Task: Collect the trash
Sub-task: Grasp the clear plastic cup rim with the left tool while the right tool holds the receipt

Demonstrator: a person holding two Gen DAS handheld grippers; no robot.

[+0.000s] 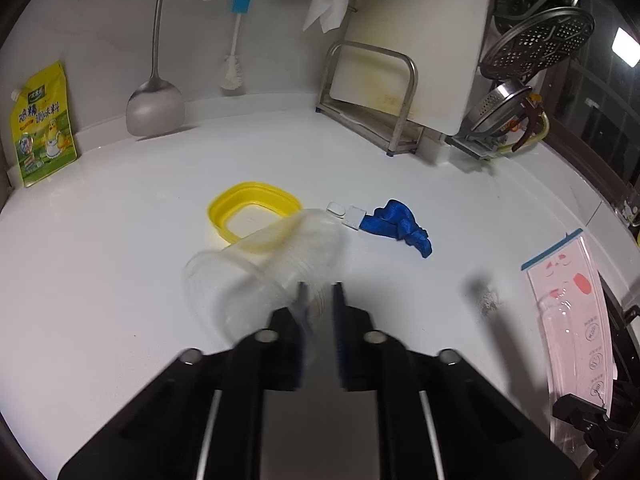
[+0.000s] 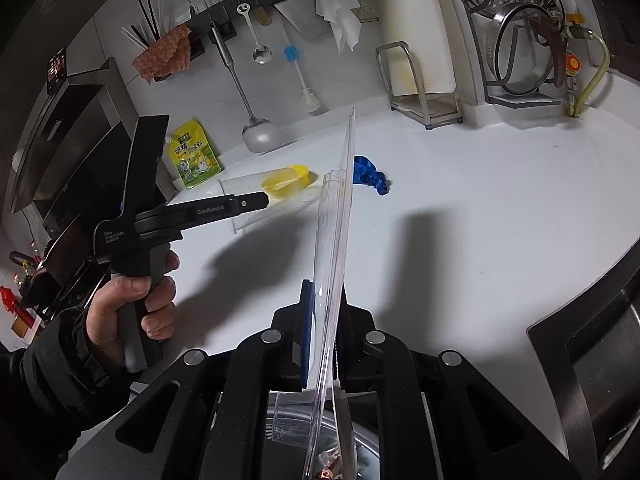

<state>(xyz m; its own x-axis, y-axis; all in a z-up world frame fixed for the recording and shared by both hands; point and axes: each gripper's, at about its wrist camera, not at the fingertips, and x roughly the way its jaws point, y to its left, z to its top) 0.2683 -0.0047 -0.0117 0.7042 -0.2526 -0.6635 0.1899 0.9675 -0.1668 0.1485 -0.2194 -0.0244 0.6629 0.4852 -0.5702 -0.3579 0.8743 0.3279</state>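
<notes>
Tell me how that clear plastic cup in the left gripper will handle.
The clear plastic cup, pinched at its rim by the left gripper, looks thin-walled, so probably very light and easily crushed. Its round ribbed side suggests it would roll if dropped on the counter.

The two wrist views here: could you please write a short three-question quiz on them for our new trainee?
1. True or false: the left gripper grips a clear plastic cup.
2. Multiple choice: the right gripper holds A) a spoon, B) a flat clear plastic package, C) a sponge.
3. Fill in: on the white counter, the item lying right of the yellow lid is a crumpled ____ ribbon.

Key: 1 true; 2 B; 3 blue.
</notes>
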